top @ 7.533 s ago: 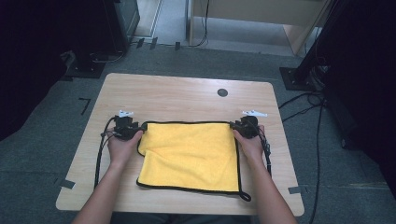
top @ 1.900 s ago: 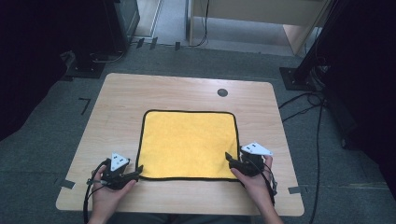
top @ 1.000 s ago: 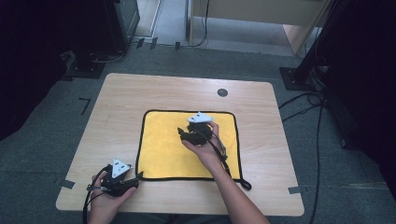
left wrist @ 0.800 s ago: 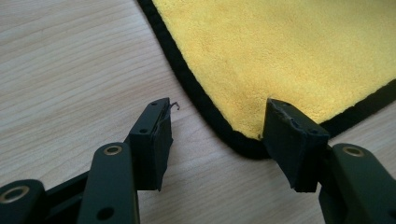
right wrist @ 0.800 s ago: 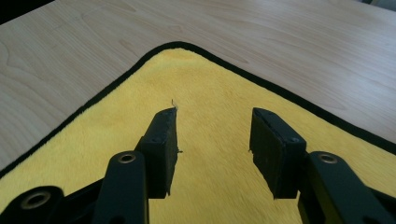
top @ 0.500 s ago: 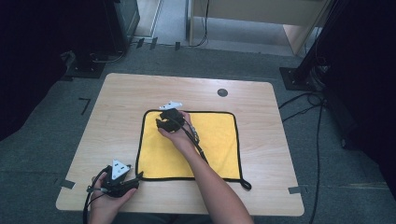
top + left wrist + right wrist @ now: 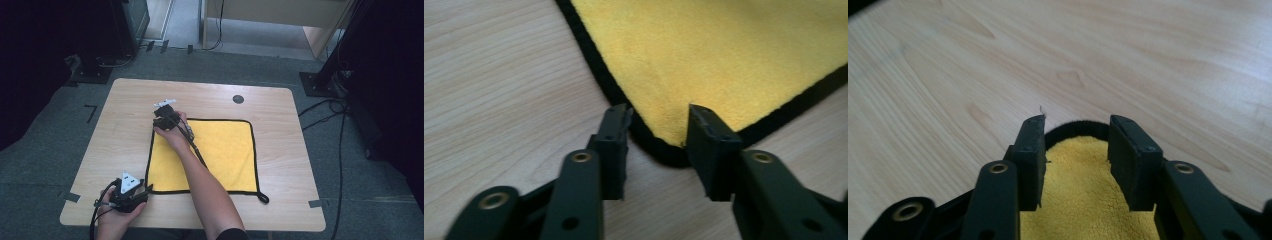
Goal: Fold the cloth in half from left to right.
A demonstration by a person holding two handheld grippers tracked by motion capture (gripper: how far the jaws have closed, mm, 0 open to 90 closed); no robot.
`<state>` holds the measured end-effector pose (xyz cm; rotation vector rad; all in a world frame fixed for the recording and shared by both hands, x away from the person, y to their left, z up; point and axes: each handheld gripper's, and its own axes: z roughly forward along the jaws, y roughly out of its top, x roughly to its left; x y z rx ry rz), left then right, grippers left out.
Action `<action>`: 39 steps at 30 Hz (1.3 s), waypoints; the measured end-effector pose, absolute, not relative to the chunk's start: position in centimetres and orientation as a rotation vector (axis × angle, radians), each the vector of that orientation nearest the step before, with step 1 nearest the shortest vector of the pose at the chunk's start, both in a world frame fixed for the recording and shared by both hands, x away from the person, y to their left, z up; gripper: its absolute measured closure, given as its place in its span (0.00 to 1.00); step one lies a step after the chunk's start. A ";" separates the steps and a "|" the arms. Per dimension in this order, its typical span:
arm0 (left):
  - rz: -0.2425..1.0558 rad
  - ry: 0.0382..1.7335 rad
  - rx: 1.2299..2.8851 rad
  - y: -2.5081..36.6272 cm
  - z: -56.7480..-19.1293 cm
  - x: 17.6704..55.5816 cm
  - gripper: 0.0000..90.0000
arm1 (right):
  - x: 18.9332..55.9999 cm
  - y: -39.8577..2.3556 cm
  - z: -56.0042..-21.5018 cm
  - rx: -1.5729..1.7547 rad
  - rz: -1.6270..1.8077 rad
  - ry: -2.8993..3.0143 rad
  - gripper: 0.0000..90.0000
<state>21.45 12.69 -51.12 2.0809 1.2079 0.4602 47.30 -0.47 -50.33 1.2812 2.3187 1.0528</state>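
Wooden table, yellow cloth — right gripper astride far corner

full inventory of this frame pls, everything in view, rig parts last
cloth: 1, yellow with black edging, flat on the middle of the table, hang loop at its near right corner
table: 1, light wood, centre of the high view
grommet: 1, dark round, far part of the table top
tape marks: 2, grey, near left and near right table edges
floor cables: several, black, right of the table
left hand-held gripper: 1, black, at the cloth's near left corner, jaws closing, corner between them
right hand-held gripper: 1, black, at the cloth's far left corner, jaws closing, corner between them
forearm: 1, reaching across the cloth
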 end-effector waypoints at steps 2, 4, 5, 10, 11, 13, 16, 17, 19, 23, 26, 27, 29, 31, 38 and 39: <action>0.452 1.194 2.091 12.6 -51.1 21.4 0.77 | 47.3 -0.2 -50.9 1.269 0.986 2.312 0.75; 0.423 1.190 2.091 12.7 -51.0 21.4 0.84 | 47.1 -0.3 -51.0 1.259 0.996 2.305 0.87; 0.405 1.193 2.092 12.8 -50.9 21.4 0.88 | 47.1 -0.2 -50.9 1.265 0.990 2.308 0.96; 0.420 1.216 2.064 14.0 -50.0 21.5 0.96 | 46.8 0.0 -49.9 1.245 1.018 2.297 1.00; 0.444 1.221 2.053 14.3 -49.6 21.4 0.97 | 46.8 0.0 -49.5 1.252 1.047 2.288 1.00; 0.496 1.233 2.035 14.9 -48.8 21.3 0.97 | 46.8 0.1 -48.8 1.260 1.080 2.270 1.00; 0.563 1.234 2.021 15.3 -48.0 20.9 0.97 | 47.1 0.3 -47.9 1.221 1.129 2.283 1.00; 0.576 1.227 2.014 15.2 -47.7 20.8 0.97 | 47.1 0.3 -47.5 1.202 1.150 2.285 1.00; 0.586 1.203 2.001 14.8 -47.2 20.5 0.97 | 47.1 0.1 -46.7 1.185 1.184 2.270 1.00; 0.609 1.121 2.010 12.7 -46.2 19.9 0.97 | 46.7 -1.7 -45.1 1.170 1.226 2.250 1.00; 0.600 1.064 2.028 10.7 -45.8 19.8 0.97 | 46.1 -4.0 -44.2 1.164 1.242 2.243 1.00; 0.591 1.044 2.037 10.0 -45.7 19.9 0.97 | 45.9 -4.8 -44.0 1.162 1.249 2.242 1.00; 0.570 1.012 2.047 8.6 -45.6 19.8 0.97 | 45.5 -6.7 -43.6 1.152 1.232 2.233 1.00; 0.548 0.975 2.061 6.9 -45.7 19.7 0.97 | 45.1 -8.7 -43.5 1.159 1.218 2.222 1.00; 0.492 0.827 2.128 0.4 -45.8 19.7 0.97 | 44.2 -16.0 -44.1 1.251 1.211 2.168 1.00; 0.492 0.806 2.138 -0.5 -45.8 19.8 0.97 | 44.2 -16.9 -44.3 1.263 1.216 2.159 1.00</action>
